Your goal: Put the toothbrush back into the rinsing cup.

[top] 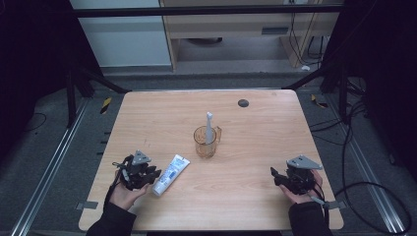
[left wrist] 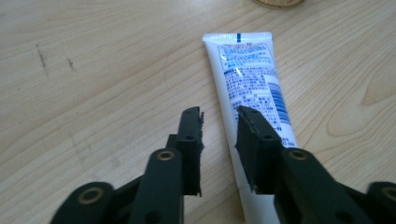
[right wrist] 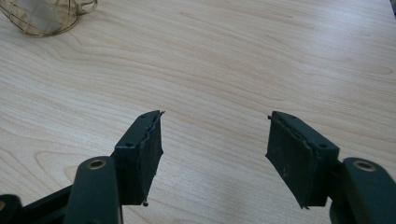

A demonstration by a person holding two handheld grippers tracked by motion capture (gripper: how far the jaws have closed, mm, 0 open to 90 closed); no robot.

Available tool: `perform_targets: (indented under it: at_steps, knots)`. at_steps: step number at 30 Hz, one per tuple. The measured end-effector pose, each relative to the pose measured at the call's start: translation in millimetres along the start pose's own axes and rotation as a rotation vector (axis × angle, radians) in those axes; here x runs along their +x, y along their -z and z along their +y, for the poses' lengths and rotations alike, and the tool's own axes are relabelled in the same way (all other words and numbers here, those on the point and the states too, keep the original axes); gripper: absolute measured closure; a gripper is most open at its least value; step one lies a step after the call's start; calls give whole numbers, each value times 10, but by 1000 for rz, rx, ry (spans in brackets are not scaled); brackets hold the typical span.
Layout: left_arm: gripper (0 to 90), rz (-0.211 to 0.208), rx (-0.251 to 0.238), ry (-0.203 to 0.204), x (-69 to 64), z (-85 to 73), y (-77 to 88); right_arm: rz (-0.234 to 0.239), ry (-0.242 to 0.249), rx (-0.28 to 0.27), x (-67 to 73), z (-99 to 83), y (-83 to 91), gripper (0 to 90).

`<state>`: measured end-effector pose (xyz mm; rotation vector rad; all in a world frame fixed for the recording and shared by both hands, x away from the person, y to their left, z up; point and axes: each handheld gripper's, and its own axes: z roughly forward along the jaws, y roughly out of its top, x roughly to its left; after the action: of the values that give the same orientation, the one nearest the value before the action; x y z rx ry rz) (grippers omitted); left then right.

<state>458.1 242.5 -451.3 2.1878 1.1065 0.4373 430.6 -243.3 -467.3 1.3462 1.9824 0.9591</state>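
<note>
**Beside the left jaws: the tube lying free**

Between the left gripper's (left wrist: pixel 219 116) jaws, which are standing partly apart, only bare wood is showing; the toothpaste tube (left wrist: pixel 252 93) is lying just off the right-hand jaw, touching or nearly touching it, with no pad pressing on it. Nothing is being held, so the tube looks either just set down or about to be picked up; the frames are not settling which. A grasp would call for shifting the jaws sideways to straddle the flat, soft, glossy white tube with its blue print. Farther ahead, an amber see-through cup (top: pixel 205 141) is holding an upright toothbrush (top: pixel 209 125). The right gripper's (right wrist: pixel 215 123) jaws are gaping wide over the pale wood-grain table (right wrist: pixel 261 51), empty.
</note>
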Motion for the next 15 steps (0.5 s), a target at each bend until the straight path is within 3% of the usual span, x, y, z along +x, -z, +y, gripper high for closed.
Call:
perform_targets:
  at_steps: [15]
  knots:
    - [483, -4, 9, -33, -76, 174, 19, -8, -8, 0, -15, -2, 0, 348]
